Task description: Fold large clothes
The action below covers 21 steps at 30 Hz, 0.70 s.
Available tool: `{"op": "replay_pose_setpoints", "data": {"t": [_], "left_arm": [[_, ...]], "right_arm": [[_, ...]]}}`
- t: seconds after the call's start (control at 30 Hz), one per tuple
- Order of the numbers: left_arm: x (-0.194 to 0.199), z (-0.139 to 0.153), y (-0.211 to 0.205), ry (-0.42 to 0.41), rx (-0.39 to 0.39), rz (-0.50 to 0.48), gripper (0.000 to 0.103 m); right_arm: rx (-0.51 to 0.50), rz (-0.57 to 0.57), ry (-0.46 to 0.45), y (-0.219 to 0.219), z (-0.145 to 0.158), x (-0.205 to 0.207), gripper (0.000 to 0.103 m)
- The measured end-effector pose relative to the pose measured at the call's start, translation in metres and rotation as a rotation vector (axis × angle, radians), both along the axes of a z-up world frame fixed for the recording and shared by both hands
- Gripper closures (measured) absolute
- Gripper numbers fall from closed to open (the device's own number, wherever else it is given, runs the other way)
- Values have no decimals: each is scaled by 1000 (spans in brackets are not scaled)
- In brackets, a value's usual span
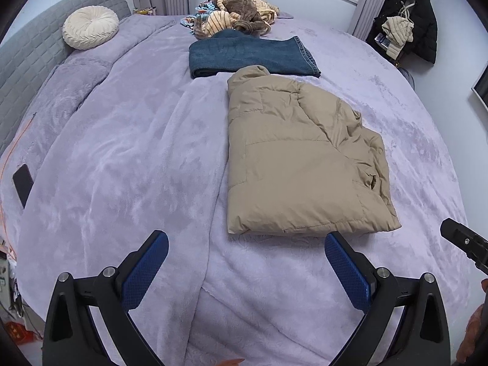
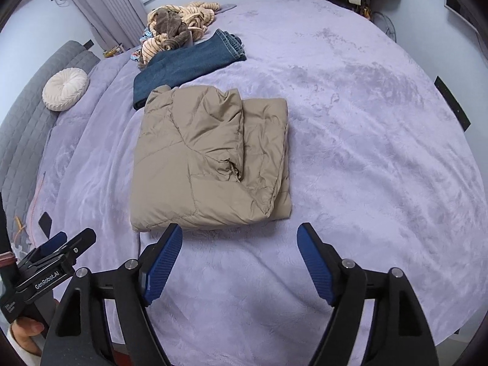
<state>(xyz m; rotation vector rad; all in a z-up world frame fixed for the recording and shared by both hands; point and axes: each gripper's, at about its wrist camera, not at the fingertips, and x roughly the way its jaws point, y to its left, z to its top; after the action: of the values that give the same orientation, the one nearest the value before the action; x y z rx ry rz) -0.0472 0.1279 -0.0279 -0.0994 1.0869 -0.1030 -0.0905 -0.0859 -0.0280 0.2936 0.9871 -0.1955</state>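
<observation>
Your left gripper [image 1: 245,248] and right gripper [image 2: 239,239] both hang spread and empty just short of the tan puffer jacket [image 2: 210,158], which lies folded on the lilac blanket [image 2: 366,122] below the folded jeans [image 2: 186,61]. Check edges are square, press loose flap flat, then move on

Tan puffer jacket [image 1: 299,158], folded, flat on bed
</observation>
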Motion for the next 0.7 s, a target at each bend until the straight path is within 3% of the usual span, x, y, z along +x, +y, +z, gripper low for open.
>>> {"op": "replay_pose_setpoints", "data": {"t": [0.23,0.7], "left_arm": [[-8,16,-2,-29,12,-8,0],[-14,30,0,-50,34,3,0]], "right_arm": [[-54,6,-19,6,11,-3,21],[-64,-2,-18,3,15,-6,21]]}}
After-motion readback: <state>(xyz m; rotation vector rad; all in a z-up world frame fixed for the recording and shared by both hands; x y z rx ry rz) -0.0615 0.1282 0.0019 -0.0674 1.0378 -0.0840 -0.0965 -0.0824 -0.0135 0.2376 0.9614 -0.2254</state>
